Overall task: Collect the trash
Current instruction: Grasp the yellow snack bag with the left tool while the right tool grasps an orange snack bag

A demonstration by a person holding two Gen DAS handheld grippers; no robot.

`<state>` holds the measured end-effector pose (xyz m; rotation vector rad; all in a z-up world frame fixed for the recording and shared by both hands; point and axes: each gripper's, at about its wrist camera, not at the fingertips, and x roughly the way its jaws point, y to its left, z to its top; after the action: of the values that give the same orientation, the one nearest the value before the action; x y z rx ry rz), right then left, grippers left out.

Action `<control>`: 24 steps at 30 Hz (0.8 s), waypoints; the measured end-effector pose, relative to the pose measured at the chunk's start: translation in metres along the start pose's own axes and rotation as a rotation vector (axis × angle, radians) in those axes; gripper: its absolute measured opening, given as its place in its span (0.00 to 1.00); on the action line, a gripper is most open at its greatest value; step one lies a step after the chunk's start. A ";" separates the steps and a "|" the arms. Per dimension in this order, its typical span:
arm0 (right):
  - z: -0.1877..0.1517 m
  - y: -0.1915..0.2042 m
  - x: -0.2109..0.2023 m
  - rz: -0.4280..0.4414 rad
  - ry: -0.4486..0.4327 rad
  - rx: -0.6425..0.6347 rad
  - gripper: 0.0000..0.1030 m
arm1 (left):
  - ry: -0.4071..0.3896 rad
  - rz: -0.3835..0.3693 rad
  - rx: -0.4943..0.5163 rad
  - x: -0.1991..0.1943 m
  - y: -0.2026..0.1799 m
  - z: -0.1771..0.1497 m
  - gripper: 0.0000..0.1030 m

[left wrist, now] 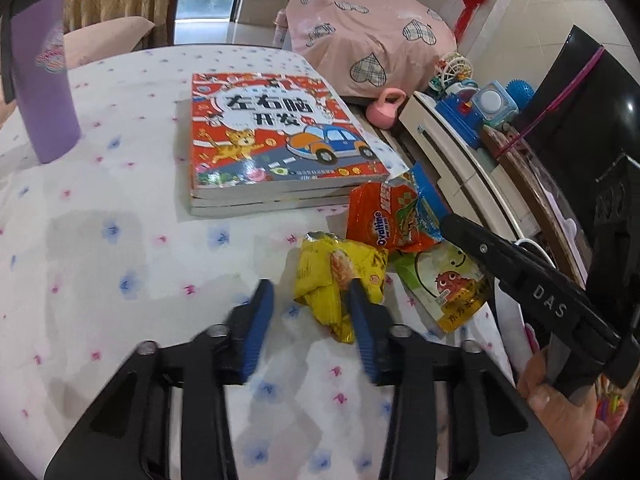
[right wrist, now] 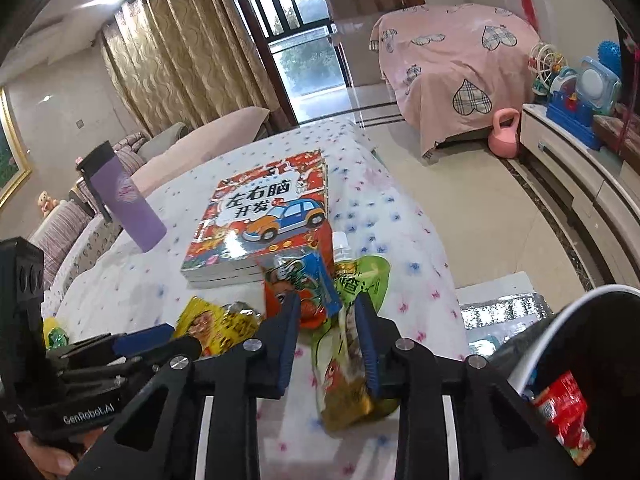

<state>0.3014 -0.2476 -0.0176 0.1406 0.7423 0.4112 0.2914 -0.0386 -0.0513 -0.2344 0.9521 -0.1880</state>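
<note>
Three pieces of trash lie near the right edge of the flowered tablecloth (left wrist: 120, 200). A crumpled yellow wrapper (left wrist: 320, 276) sits partly between my left gripper's (left wrist: 309, 288) blue pads. It touches the right pad, while the left pad stands clear of it with cloth showing between. An orange and blue snack wrapper (right wrist: 308, 280) is pinched between the pads of my right gripper (right wrist: 326, 308). A green drink pouch (right wrist: 344, 364) lies under that gripper against its right pad; whether it is gripped I cannot tell. In the left wrist view the right gripper's tip meets the orange wrapper (left wrist: 384, 220).
A stack of picture books (left wrist: 272, 132) lies just behind the wrappers, and a purple bottle (left wrist: 44, 80) stands far left. A black bin with a white rim (right wrist: 576, 304) holding a red wrapper (right wrist: 564, 412) sits low right of the table. A toy-laden cabinet (left wrist: 460, 152) runs along the right.
</note>
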 end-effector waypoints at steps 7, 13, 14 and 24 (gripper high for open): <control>0.004 0.006 0.010 0.029 0.019 -0.031 0.02 | -0.026 -0.030 0.020 -0.006 -0.004 -0.002 0.08; 0.000 0.013 -0.007 0.038 -0.015 -0.030 0.01 | -0.079 -0.032 0.013 -0.030 0.000 -0.002 0.07; -0.001 0.014 -0.011 0.042 -0.020 -0.028 0.01 | -0.090 -0.033 0.011 -0.036 0.001 -0.002 0.07; -0.026 0.021 -0.052 0.077 -0.054 0.009 0.01 | -0.119 -0.051 0.021 -0.067 -0.009 -0.019 0.07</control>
<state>0.2429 -0.2504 0.0019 0.1886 0.6868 0.4755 0.2370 -0.0317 -0.0071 -0.2482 0.8264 -0.2279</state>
